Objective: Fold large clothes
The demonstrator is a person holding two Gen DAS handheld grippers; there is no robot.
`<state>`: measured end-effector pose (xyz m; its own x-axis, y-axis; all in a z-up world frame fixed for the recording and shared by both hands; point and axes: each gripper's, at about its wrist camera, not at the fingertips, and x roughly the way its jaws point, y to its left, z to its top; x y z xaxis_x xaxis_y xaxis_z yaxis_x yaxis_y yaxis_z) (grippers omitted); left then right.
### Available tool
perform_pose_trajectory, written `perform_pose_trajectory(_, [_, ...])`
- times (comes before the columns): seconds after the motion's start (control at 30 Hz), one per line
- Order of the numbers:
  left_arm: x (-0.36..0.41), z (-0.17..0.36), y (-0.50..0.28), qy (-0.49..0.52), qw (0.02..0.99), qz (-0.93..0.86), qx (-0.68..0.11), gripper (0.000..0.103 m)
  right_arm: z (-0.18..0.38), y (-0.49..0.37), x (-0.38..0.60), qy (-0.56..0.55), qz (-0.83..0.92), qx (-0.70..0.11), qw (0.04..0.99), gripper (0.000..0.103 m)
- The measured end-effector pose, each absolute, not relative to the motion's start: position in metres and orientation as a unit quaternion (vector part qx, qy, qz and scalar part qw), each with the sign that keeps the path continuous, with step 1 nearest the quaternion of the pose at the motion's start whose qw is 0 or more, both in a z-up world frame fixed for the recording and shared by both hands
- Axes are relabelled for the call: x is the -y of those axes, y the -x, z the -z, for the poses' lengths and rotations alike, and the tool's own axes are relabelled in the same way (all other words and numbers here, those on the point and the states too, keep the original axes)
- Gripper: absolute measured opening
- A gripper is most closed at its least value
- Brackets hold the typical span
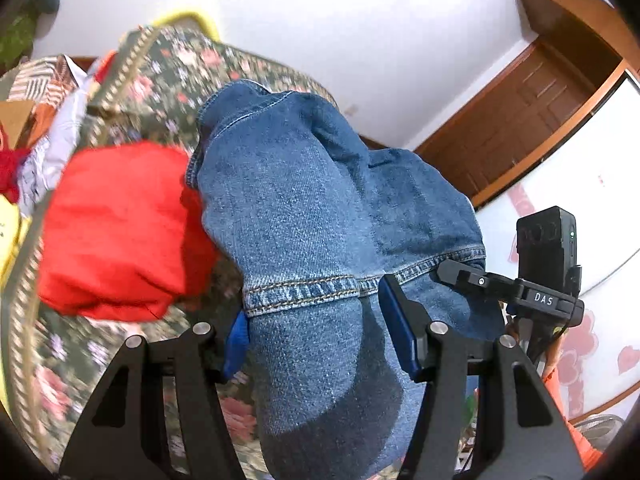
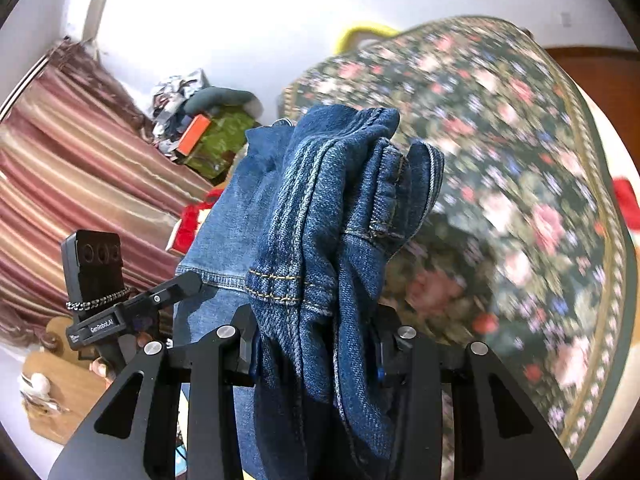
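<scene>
We see few true containers here. In the right wrist view, far left against the white wall, an open green box (image 2: pixel 218 142) sits heaped with crumpled silver wrapping, a grey stuffed shape and an orange carton (image 2: pixel 193 139); what lies deeper in it we cannot tell. A yellow rim (image 2: pixel 362 32) shows behind the far edge of the floral bedspread (image 2: pixel 520 184), too little of it to say what it is.

The denim garment (image 1: pixel 304 208) is the thing we are folding. It is lifted above the bedspread and hangs bunched between both tools. In the left wrist view the left gripper (image 1: pixel 320 340) has its blue pads pressed on a thick fold of the denim just below the stitched hem band, the jaws at a middling width filled by cloth. To its left a red garment (image 1: pixel 116 228) lies on the bedspread, touching the denim's edge, with a pile of mixed clothes (image 1: pixel 48 128) farther left.

In the right wrist view the right gripper (image 2: pixel 316 356) clamps a narrower, thicker wad of seams and hems, its jaws fairly close together on the denim. Both tools tilt downward toward the bed. The opposite tool appears in each view, just beside the cloth, near the hem. A striped curtain (image 2: pixel 72 160) hangs at the left, a wooden door (image 1: pixel 528 112) at the far right.
</scene>
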<state>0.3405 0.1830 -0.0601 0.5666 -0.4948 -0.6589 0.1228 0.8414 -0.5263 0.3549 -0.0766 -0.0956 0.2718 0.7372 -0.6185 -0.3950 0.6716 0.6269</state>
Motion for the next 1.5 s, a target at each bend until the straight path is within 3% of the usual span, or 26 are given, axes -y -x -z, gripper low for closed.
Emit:
perform_pose_trajectory(0.27, [-0.253, 0.069, -0.354, 0.229, 0.877, 0.123, -0.404, 0.059, 0.089, -0.394, -0.014, -0.152, -0.401, -0.456, 0.78, 0.035])
perform_pose_trajectory(0.5, [-0.331, 0.093, -0.395, 0.246, 0.882, 0.057, -0.397, 0.059, 0.126, -0.431, -0.08, -0.171, -0.427, -0.448, 0.767, 0.035])
perform_pose_trajectory(0.63, [-0.357, 0.142, -0.425, 0.239, 0.868, 0.007, -0.436, 0.059, 0.178, -0.452, -0.107, -0.169, -0.394, -0.48, 0.765, 0.035])
perform_pose_trajectory(0.73, [-0.364, 0.192, -0.441, 0.218, 0.851, -0.026, -0.477, 0.059, 0.246, -0.47, -0.116, -0.143, -0.324, -0.551, 0.756, 0.036])
perform_pose_trajectory(0.83, [-0.359, 0.216, -0.429, 0.211, 0.86, -0.006, -0.465, 0.072, 0.276, -0.473, -0.095, -0.165, -0.319, -0.56, 0.747, 0.044])
perform_pose_trajectory(0.97, [-0.361, 0.219, -0.417, 0.219, 0.858, -0.01, -0.464, 0.076, 0.272, -0.463, -0.072, -0.14, -0.328, -0.556, 0.751, 0.053])
perform_pose_trajectory(1.13, [-0.347, 0.211, -0.398, 0.19, 0.862, -0.023, -0.469, 0.076, 0.25, -0.426, -0.062, -0.052, -0.292, -0.533, 0.793, 0.071])
perform_pose_trajectory(1.27, [-0.322, 0.197, -0.367, 0.138, 0.867, -0.036, -0.477, 0.076, 0.244, -0.403, -0.053, -0.022, -0.288, -0.538, 0.792, 0.071])
perform_pose_trajectory(1.5, [-0.305, 0.162, -0.318, 0.139, 0.865, -0.047, -0.48, 0.076, 0.196, -0.357, -0.031, -0.005, -0.3, -0.518, 0.801, 0.071])
